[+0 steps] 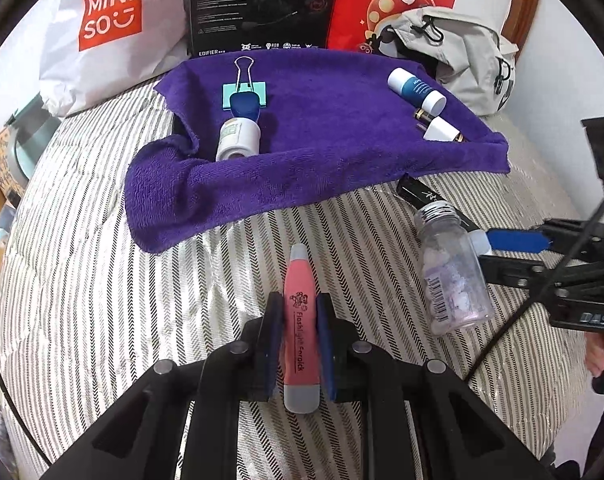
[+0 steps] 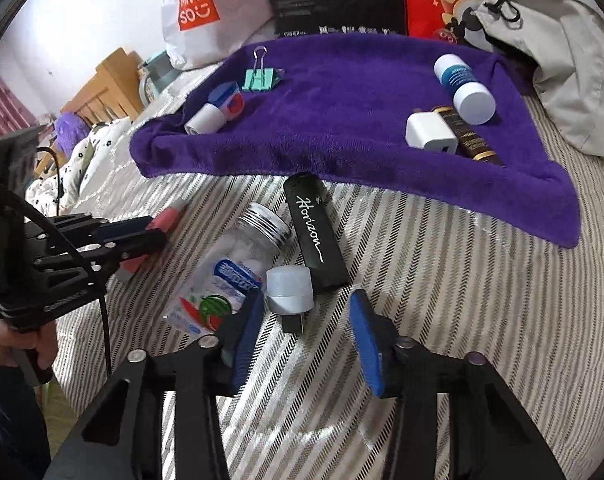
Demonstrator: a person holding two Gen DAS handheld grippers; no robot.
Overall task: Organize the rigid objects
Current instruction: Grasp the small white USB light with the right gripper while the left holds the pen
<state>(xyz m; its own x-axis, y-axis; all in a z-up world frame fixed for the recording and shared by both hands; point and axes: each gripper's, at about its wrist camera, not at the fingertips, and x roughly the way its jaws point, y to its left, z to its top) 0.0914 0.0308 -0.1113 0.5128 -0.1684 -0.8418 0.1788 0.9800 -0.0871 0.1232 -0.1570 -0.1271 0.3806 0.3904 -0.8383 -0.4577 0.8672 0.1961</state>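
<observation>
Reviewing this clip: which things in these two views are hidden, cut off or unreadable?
- Left wrist view: the black Horizon case is mostly hidden behind the clear bottle and the purple towel.
- Left wrist view: the brown tube is largely covered by the white charger.
- Right wrist view: the pink flashlight earpick shows little beyond its tip; the left gripper covers its body.
- Both views: small print on the black box is unreadable.

Soft, even daylight fills both views, bright and slightly cool. Shadows are faint. Pale sheen glints off the striped bedspread [image 2: 442,264] near the lower centre. Fisheye curvature bends the edges, with black vignetting in the corners. Focus is mostly sharp; margins smear slightly.
</observation>
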